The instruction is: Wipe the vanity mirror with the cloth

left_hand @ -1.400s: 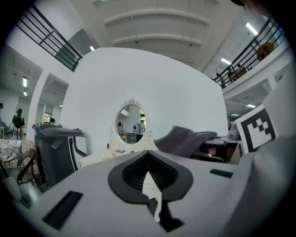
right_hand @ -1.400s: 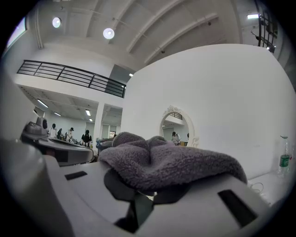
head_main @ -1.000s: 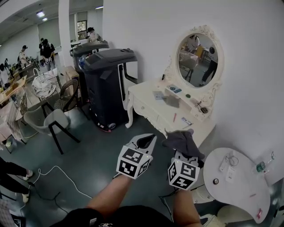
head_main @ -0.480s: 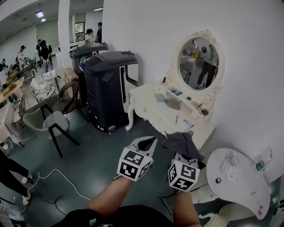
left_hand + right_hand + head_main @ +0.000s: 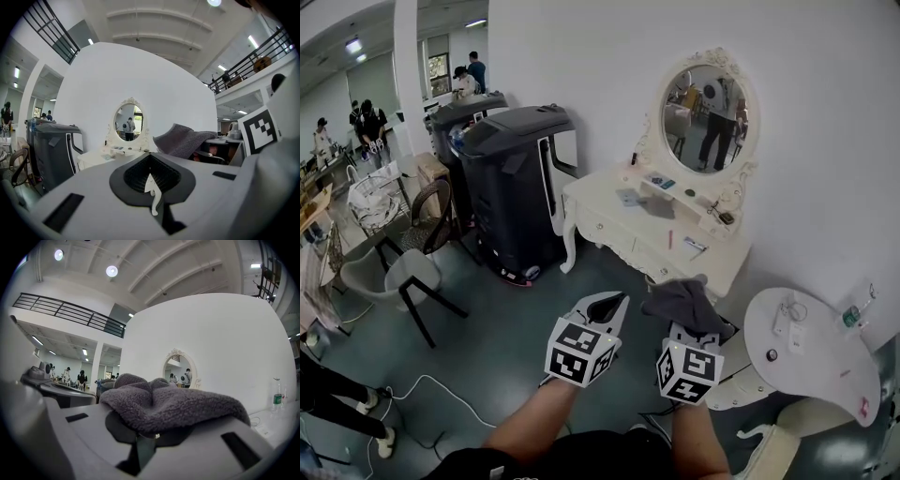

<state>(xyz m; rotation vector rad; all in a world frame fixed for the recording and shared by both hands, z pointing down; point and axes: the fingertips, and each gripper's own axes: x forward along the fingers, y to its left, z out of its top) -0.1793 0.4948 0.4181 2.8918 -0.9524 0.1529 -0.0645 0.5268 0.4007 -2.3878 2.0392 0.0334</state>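
An oval vanity mirror in a cream ornate frame stands on a cream dressing table against the white wall, some way ahead of both grippers. It also shows small in the left gripper view as the mirror and in the right gripper view as the mirror. My right gripper is shut on a dark grey cloth, which bunches over its jaws as the cloth. The left gripper is shut with nothing in it, beside the right one.
Two large black wheeled bins stand left of the dressing table. A small round white table with a bottle is at the right. Chairs and a white cable lie left; people work at the far left.
The view has shifted: the dressing table and mirror sit slightly further left and the bins nearer the centre. Both grippers hold the same pose, the cloth still gripped.
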